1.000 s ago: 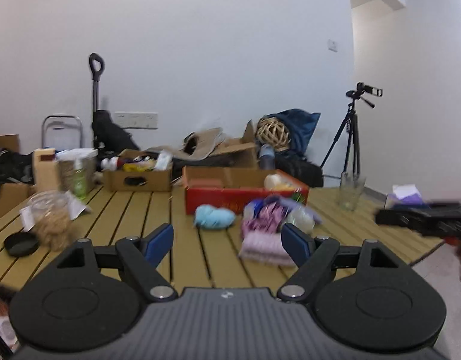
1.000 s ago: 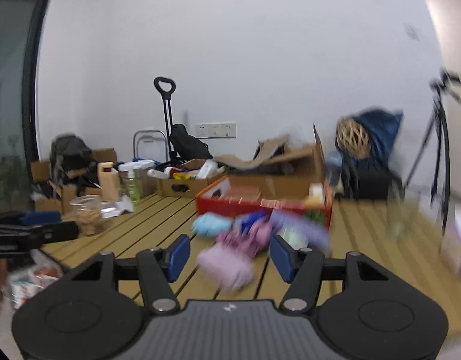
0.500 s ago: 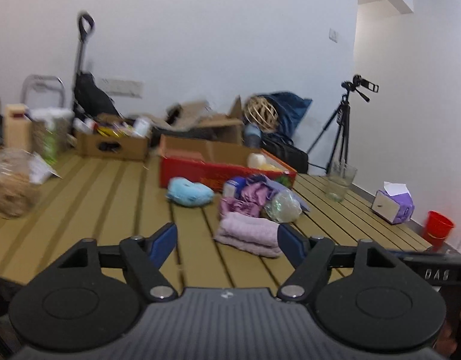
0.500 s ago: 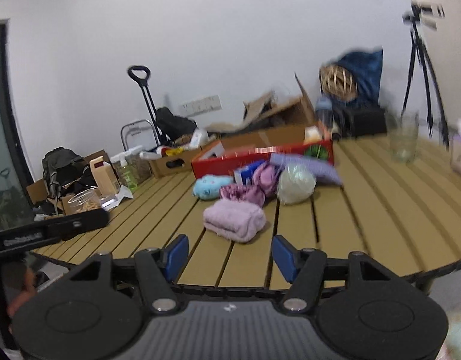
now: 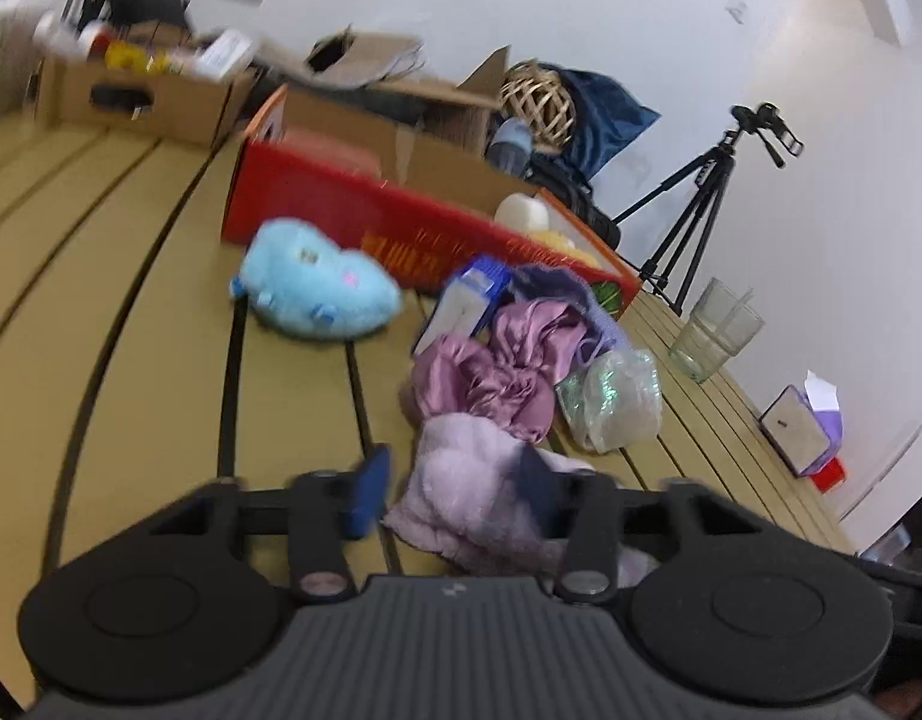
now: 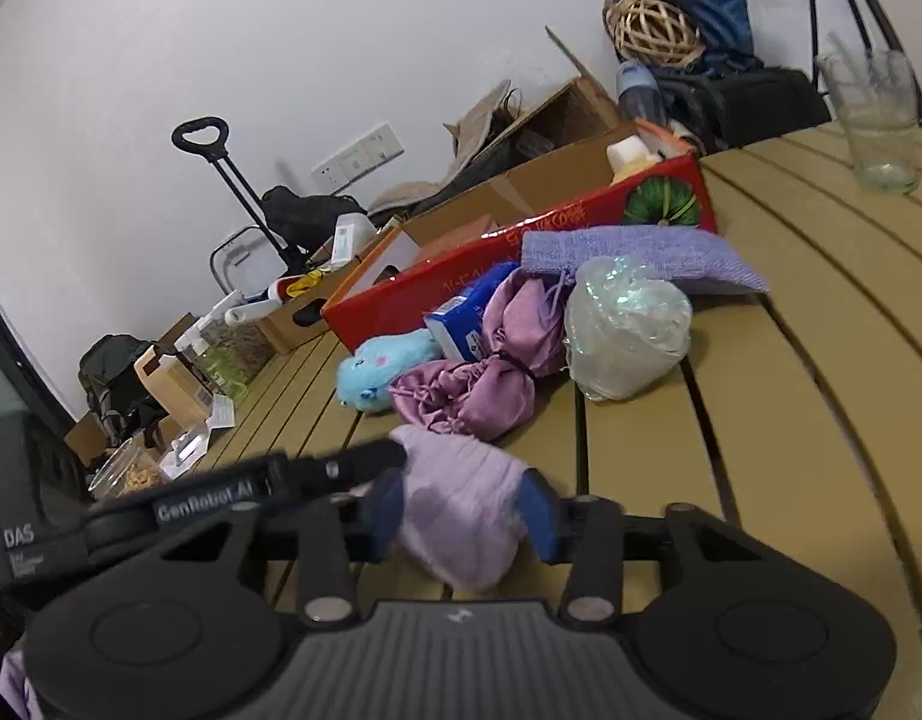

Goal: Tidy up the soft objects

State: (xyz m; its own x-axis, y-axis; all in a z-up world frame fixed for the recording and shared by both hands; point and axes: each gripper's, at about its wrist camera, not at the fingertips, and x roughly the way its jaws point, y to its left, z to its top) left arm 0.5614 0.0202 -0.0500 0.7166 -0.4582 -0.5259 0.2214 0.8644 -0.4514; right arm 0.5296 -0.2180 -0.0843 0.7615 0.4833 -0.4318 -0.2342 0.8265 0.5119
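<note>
**Both grippers at the towel, sorting barely begun**

Slatted wooden worktop (image 6: 820, 360), white wall behind, and we were right at the pile. We had the left hand-held gripper (image 5: 449, 483) set wide around the near end of the lilac towel (image 5: 461, 480), blue pads either side, not yet pinching as far as we could judge. Our right hand-held gripper (image 6: 461, 510) straddled the same towel (image 6: 461, 504) likewise, parted and not clamped.

Nothing looked sorted yet: the blue plush toy (image 5: 317, 288), satin pouch (image 6: 490, 372), knitted purple cloth (image 6: 640, 252) and shiny wrapped bundle (image 6: 622, 324) all lay loose beside the red box (image 6: 520, 252).

Writing? We read "GenRobot.AI" and "DAS" on the left device in the right view; the box lettering was too blurred.
</note>
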